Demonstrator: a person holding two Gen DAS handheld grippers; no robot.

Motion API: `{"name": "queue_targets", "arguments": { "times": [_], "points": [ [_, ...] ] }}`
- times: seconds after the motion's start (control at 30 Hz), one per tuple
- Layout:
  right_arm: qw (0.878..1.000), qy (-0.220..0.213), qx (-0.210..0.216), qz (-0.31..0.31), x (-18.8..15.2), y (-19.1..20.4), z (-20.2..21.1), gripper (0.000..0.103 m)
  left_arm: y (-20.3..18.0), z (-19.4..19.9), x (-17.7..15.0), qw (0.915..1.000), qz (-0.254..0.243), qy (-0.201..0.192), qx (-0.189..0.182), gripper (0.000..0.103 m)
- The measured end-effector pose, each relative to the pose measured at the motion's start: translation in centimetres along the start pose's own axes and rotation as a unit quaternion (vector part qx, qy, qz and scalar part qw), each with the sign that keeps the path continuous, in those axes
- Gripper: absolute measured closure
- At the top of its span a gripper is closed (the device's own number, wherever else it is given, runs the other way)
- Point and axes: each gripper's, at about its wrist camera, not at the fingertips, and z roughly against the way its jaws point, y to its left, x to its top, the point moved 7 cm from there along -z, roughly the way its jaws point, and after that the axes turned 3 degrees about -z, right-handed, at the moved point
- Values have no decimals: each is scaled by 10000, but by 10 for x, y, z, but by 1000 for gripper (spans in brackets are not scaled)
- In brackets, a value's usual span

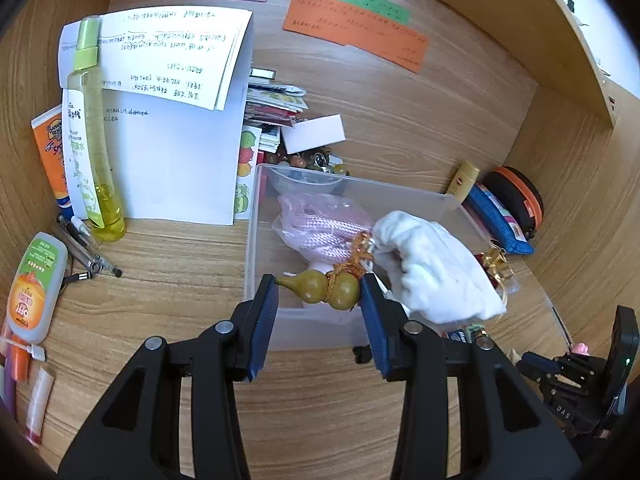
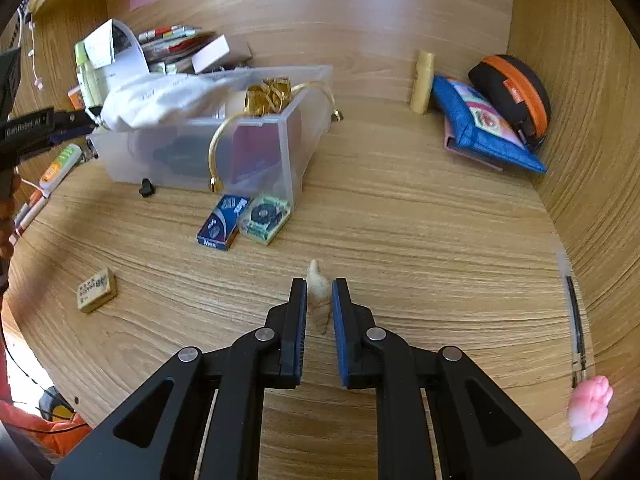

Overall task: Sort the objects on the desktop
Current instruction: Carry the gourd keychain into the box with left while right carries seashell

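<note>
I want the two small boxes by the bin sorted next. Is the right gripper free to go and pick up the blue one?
Probably not yet. The right gripper is shut on a small beige figurine, so it would have to set that down first. The desk between it and the blue box looks bare.

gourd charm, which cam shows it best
Left wrist view: the gourd charm lies sideways between the left gripper pads, over the clear bin. The right wrist view hides it; only that gripper's side shows beside the bin.
</note>
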Motion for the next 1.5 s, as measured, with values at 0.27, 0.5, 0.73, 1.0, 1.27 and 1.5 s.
{"name": "queue_targets", "arguments": {
  "times": [0.27, 0.5, 0.73, 1.0, 1.27, 1.5],
  "points": [
    [9999, 91, 24, 56, -1, 3, -14, 88, 2, -15, 3, 9998, -142, 127, 45, 62],
    [9999, 105, -10, 77, 5, 7, -17, 88, 0, -23, 5, 9993, -344, 132, 115, 62],
    [9999, -18, 84, -51, 12, 10, -17, 89, -3, -27, 6, 9986, -486, 127, 142, 62],
    [9994, -316, 101, -137, 34, 10, 4, 89, -3, -12, 9, 9988, -471, -96, 56, 62],
    [9972, -725, 191, 77, 68, 27, 24, 89, -5, 0, 5, 9986, -489, -215, -56, 61],
    [9954, -854, 306, 314, 97, 50, 14, 89, 3, 8, -3, 9989, -426, -199, -30, 56]
  ]
}}
